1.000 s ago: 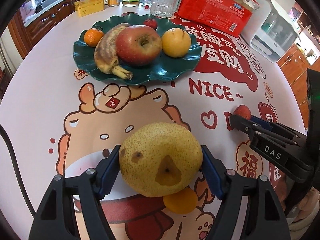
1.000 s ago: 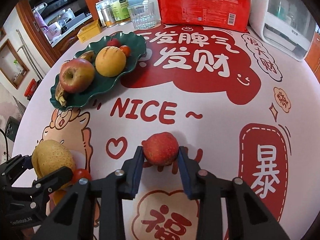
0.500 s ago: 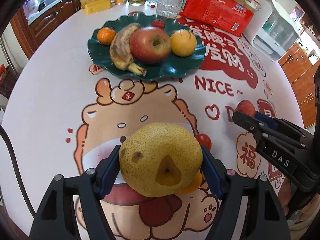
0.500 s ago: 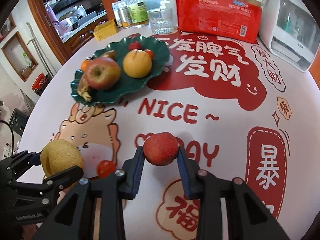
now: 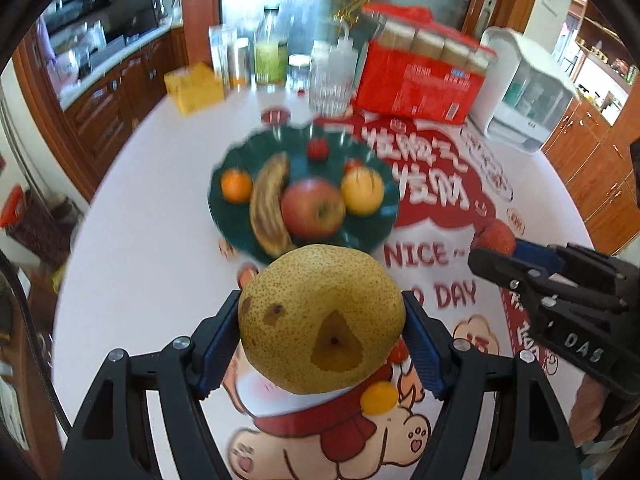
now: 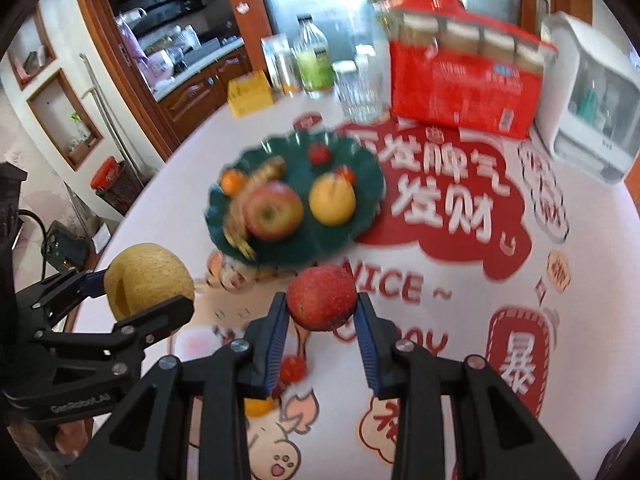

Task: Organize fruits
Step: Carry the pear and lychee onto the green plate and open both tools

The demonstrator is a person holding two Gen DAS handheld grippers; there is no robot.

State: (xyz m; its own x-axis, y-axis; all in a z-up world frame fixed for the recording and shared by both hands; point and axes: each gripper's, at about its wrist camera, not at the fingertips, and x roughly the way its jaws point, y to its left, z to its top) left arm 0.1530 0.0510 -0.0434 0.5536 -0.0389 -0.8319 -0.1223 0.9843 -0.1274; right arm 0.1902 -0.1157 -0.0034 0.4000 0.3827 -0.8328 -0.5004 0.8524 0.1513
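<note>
Fruit rides in both tools, lifted clear of the worktop (image 5: 152, 208) and aimed at the green plate (image 5: 228, 216). Nearest that plate, the left tool (image 5: 320, 344) clamps a speckled pear (image 5: 320, 316) across its widest part, likely for a steady carry. Right of the plate, the right tool (image 6: 322, 320) pinches a small red fruit (image 6: 322, 296). Small tomatoes (image 6: 294, 366) wait below, short of the plate.

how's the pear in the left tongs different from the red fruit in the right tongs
The pear is yellow-green with brown speckles and a dark blemish; the red fruit is plain red. The pear is clearly larger, spreading the left tongs wider than the red fruit spreads the right tongs. Both are clamped between blue pads, above the table, short of the green plate.
</note>
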